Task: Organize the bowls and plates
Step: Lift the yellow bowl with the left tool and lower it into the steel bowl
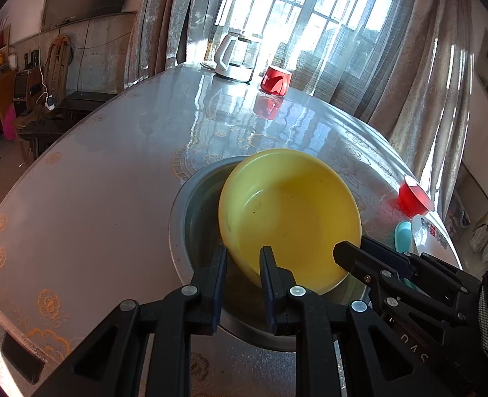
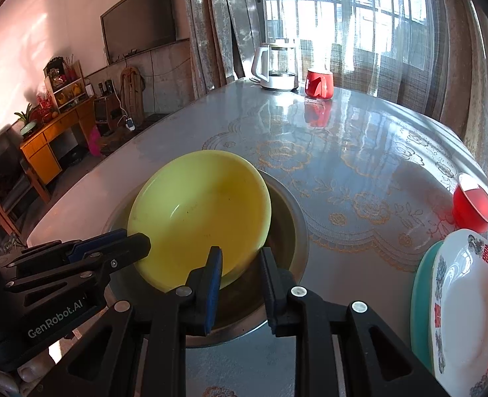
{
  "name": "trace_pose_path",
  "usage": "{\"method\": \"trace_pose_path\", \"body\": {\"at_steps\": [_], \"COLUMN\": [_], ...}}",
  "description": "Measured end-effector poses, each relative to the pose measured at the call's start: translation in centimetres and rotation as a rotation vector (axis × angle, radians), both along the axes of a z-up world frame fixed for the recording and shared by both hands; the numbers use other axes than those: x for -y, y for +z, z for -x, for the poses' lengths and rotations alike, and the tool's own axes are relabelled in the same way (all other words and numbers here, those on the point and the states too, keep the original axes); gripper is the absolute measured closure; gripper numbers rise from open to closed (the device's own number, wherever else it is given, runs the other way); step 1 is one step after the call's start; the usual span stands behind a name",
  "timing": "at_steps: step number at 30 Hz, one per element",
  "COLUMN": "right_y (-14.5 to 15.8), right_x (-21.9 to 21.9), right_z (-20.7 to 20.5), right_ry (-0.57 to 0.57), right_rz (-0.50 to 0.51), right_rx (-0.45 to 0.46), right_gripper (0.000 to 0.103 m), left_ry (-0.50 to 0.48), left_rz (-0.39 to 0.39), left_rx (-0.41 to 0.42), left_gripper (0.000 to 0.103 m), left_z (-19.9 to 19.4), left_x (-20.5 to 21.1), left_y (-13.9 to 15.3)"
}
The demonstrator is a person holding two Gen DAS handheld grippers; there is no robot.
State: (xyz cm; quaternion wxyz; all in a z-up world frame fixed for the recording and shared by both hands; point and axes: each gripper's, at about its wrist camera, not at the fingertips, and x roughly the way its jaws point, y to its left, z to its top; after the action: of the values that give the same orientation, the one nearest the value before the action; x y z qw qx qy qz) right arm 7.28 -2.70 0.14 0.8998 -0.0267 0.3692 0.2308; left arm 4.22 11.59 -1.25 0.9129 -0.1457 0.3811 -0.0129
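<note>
Yellow plastic bowl (image 1: 290, 218), tilted inside steel basin (image 1: 191, 218) near bench (image 1: 95, 178) front edge. Left gripper (image 1: 243, 254) fingers clamp its near rim; right gripper (image 2: 240, 258) fingers pinch its opposite rim.

The near middle of the worktop (image 2: 360, 125) is blocked by a steel basin (image 2: 293, 218) with a yellow bowl (image 2: 201, 211) tilted inside it. On the right, a white plate (image 2: 465, 304) on a teal one and a red cup (image 2: 474, 203) narrow the passage. At the far edge stand a kettle (image 2: 275, 66) and red mug (image 2: 318, 84). The middle and left of the worktop lie open.
</note>
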Motion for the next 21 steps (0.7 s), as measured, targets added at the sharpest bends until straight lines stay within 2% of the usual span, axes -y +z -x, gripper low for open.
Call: {"method": "trace_pose_path", "body": {"at_steps": [18, 21], "right_y": [-0.14, -0.30], "right_x": [0.13, 0.11], "right_z": [-0.12, -0.10], "right_ry": [-0.003, -0.004], "right_rz": [0.004, 0.007], "right_rx": [-0.006, -0.011], "right_gripper": [0.078, 0.078], "left_ry": [0.002, 0.006], "left_rz": [0.001, 0.008], "left_rx": [0.000, 0.000], "left_gripper": [0.083, 0.080], "left_z": [0.10, 0.21], "left_x": [0.09, -0.13], "left_y": [0.06, 0.05]}}
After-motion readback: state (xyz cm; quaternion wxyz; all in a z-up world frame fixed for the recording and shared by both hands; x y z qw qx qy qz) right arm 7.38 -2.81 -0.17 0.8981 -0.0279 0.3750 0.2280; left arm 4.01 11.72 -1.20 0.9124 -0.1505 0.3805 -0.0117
